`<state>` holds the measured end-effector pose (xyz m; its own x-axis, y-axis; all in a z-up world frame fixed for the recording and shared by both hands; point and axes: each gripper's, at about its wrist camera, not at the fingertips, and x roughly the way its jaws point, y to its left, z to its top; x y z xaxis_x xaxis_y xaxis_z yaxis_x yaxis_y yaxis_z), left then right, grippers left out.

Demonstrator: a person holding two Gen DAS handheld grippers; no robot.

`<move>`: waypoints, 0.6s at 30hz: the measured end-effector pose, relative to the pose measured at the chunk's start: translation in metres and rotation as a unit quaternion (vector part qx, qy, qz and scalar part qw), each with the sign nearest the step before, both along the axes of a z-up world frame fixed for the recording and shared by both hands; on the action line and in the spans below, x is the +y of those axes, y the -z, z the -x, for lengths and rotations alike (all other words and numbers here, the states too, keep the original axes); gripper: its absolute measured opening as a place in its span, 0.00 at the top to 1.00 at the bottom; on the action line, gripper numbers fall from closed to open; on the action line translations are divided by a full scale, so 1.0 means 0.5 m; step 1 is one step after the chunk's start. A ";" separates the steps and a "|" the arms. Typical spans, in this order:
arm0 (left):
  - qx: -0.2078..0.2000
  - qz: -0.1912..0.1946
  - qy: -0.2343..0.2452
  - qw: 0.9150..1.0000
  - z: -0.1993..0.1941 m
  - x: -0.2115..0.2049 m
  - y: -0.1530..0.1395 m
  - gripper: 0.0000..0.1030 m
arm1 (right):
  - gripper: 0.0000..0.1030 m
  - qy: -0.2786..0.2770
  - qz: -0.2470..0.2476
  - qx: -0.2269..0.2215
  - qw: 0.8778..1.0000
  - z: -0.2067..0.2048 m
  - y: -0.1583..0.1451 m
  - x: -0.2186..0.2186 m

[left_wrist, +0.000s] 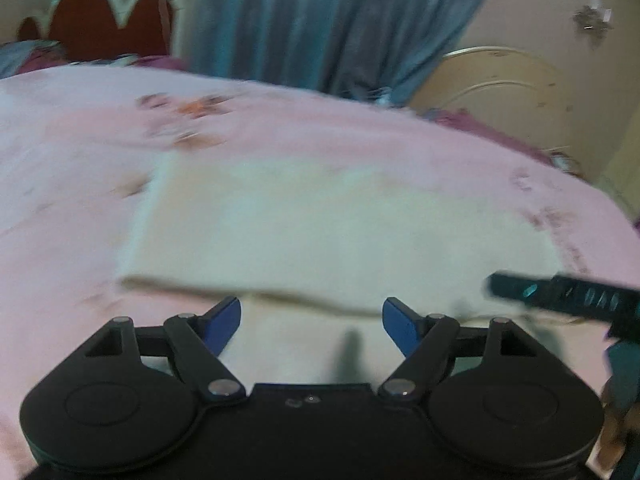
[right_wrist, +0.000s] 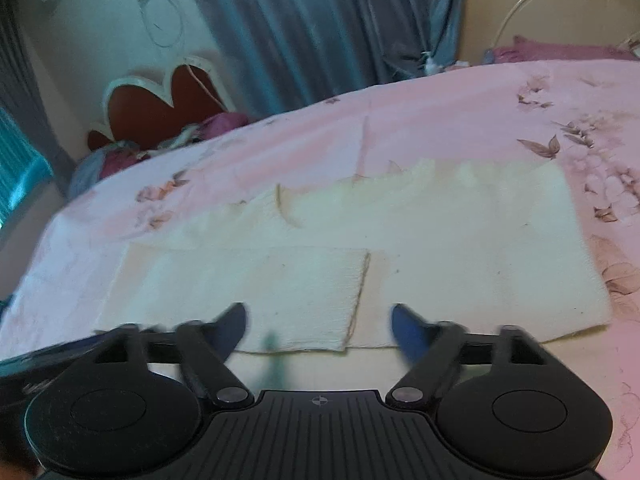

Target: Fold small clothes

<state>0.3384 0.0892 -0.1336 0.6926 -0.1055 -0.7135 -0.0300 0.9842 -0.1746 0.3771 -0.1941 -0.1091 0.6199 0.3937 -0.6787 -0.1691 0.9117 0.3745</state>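
A cream-white cloth (left_wrist: 320,232) lies flat on the pink floral bedsheet (left_wrist: 80,152), partly folded, with a folded flap's edge near the front. In the right wrist view the cloth (right_wrist: 440,240) shows a folded panel on its left part. My left gripper (left_wrist: 311,322) is open and empty, just over the cloth's near edge. My right gripper (right_wrist: 319,328) is open and empty above the cloth's near edge. The right gripper also shows at the right edge of the left wrist view (left_wrist: 568,296).
The bed's pink sheet (right_wrist: 440,120) spreads on all sides of the cloth. A red and cream headboard (right_wrist: 160,104) and pillows stand at the far left, blue curtains (right_wrist: 320,20) behind, and a cream footboard (left_wrist: 500,84) at the far right.
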 end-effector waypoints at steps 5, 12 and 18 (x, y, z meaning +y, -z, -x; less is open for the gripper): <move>0.019 -0.003 -0.038 0.999 0.010 0.041 0.026 0.33 | 0.26 -0.014 -0.007 0.016 1.000 -0.018 0.017 0.018; 0.013 -0.033 -0.049 0.998 -0.014 0.026 0.031 0.30 | 0.93 -0.037 -0.014 0.030 0.999 -0.037 0.028 0.048; 0.006 -0.048 -0.059 0.997 -0.022 0.023 0.037 0.28 | 0.93 -0.036 0.012 -0.058 0.998 -0.022 -0.058 0.022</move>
<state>0.3493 0.1004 -0.1522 0.6875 0.0461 -0.7248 -0.1489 0.9857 -0.0785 0.3879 -0.1831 -0.0802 0.6653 0.4249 -0.6139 -0.2761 0.9040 0.3265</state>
